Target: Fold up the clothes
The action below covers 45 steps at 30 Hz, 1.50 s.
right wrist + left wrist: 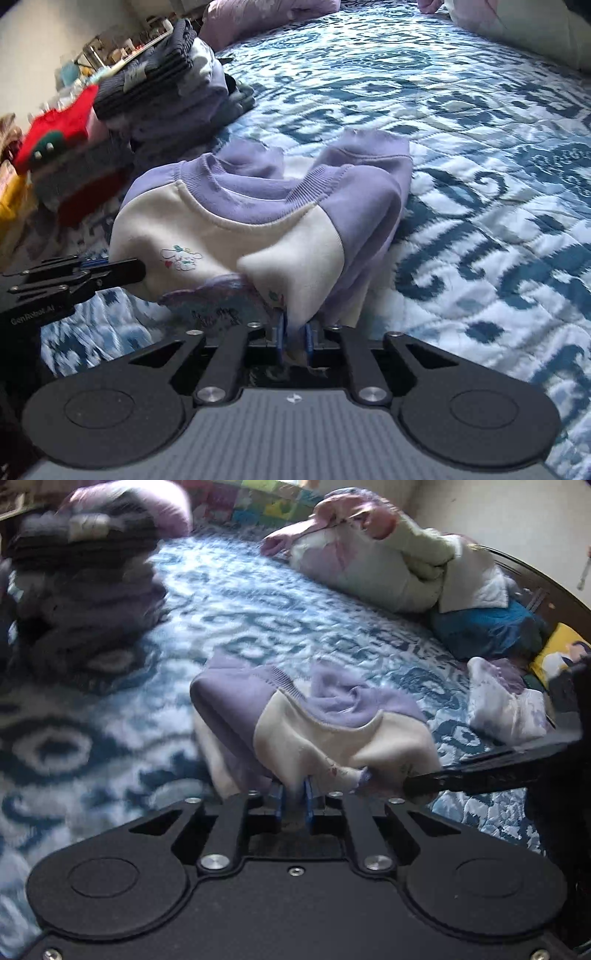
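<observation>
We have the sweatshirt (258,221) pinched in both tongs: the left tongs (293,797) are clenched on its cream edge, and the right tongs (293,332) are clenched on the same edge just beside them. The sweatshirt hangs bunched over the bed (480,184), lilac sleeves trailing toward 12 o'clock. We judge the main risk is the sleeves slipping out of line as we carry it, since only one edge is held. The folded stack (166,88) at 10 o'clock leans, and a swinging sweatshirt could knock it.
</observation>
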Each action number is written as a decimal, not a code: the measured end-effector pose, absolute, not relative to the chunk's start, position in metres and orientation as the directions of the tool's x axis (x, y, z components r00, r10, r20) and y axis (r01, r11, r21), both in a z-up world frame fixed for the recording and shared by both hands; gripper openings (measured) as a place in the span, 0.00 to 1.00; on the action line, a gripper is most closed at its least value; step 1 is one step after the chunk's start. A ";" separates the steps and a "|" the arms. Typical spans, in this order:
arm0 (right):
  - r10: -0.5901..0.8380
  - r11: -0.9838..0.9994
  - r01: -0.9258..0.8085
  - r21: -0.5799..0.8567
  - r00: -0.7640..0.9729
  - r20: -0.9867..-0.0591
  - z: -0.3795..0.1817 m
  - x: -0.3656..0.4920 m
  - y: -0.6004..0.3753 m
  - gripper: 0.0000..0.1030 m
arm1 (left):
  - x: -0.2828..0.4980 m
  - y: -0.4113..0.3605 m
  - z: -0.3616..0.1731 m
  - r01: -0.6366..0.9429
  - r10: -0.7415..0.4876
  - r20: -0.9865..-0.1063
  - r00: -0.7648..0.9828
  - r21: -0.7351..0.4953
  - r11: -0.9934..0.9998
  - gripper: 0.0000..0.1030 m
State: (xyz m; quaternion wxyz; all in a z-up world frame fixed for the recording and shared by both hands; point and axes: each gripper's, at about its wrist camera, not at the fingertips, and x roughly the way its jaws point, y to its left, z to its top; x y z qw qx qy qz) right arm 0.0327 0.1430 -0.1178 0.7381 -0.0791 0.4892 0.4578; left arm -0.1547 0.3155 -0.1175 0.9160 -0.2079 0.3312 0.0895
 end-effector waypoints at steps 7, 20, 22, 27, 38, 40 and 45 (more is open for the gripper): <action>0.619 0.565 -0.750 0.344 0.110 -0.777 -0.109 0.015 0.108 0.39 | -0.193 0.316 -0.120 -0.357 0.050 -0.623 0.780 -0.379 0.854 0.53; 0.691 0.617 -0.675 0.405 0.218 -0.689 -0.088 0.081 0.126 0.52 | -0.144 0.387 -0.121 -0.426 0.049 -0.616 0.787 -0.484 0.765 0.55; 0.682 0.622 -0.674 0.399 0.214 -0.699 -0.094 0.091 0.139 0.52 | -0.135 0.392 -0.126 -0.433 0.041 -0.624 0.780 -0.491 0.756 0.54; 0.631 0.644 -0.681 0.348 0.216 -0.745 -0.116 0.103 0.161 0.29 | -0.125 0.387 -0.131 -0.406 0.002 -0.635 0.772 -0.492 0.770 0.07; 0.747 0.507 -0.755 0.416 0.144 -0.649 -0.081 0.055 0.120 0.09 | -0.179 0.334 -0.090 -0.250 -0.018 -0.529 0.848 -0.430 0.867 0.04; 0.759 0.476 -0.779 0.409 0.128 -0.639 -0.070 0.042 0.110 0.09 | -0.196 0.321 -0.086 -0.232 -0.018 -0.516 0.856 -0.415 0.880 0.03; 0.766 0.411 -0.822 0.394 0.077 -0.638 -0.059 0.004 0.087 0.09 | -0.232 0.286 -0.088 -0.201 -0.019 -0.525 0.851 -0.359 0.911 0.02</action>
